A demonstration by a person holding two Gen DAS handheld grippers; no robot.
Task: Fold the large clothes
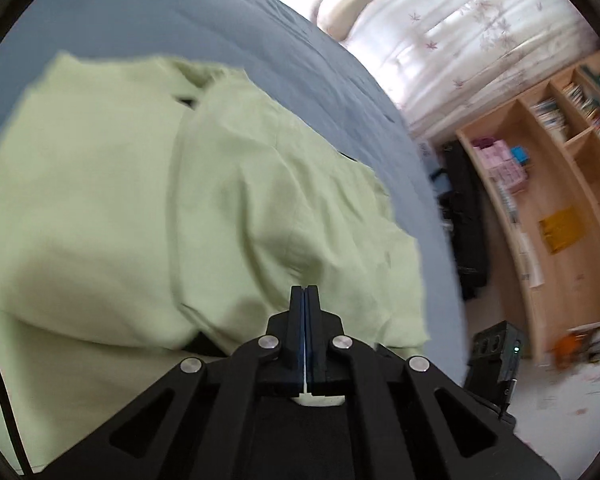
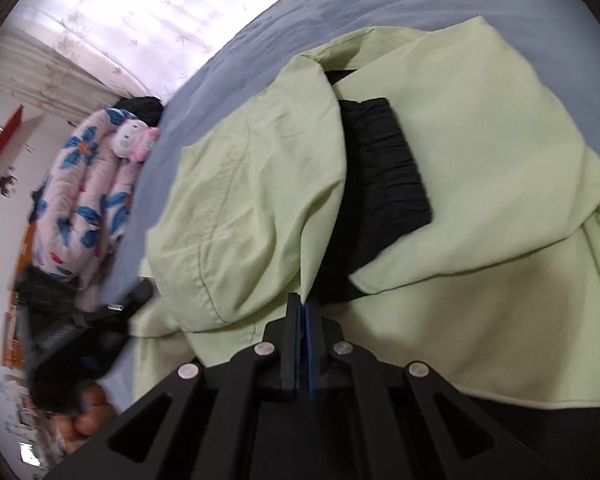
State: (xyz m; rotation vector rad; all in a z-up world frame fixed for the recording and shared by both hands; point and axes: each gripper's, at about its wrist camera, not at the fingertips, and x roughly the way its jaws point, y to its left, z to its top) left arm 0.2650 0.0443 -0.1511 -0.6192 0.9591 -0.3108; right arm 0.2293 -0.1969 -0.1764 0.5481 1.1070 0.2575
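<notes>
A large pale green garment (image 1: 100, 200) lies on a grey-blue bed (image 1: 220, 40), partly folded over itself. My left gripper (image 1: 304, 292) is shut on an edge of the green cloth, a strip of it showing between the jaws. In the right wrist view the same green garment (image 2: 480, 152) has a black elastic waistband or lining (image 2: 380, 168) showing between its layers. My right gripper (image 2: 303, 300) is shut on a raised fold of the green cloth that lifts from its tips.
A wooden bookshelf (image 1: 540, 200) with books and boxes stands beside the bed, with a black case (image 1: 464, 220) on the floor. A floral quilt (image 2: 88, 200) with a plush toy (image 2: 134, 140) and a black bag (image 2: 72, 320) lie beyond the bed. Curtains (image 2: 140, 20) hang behind.
</notes>
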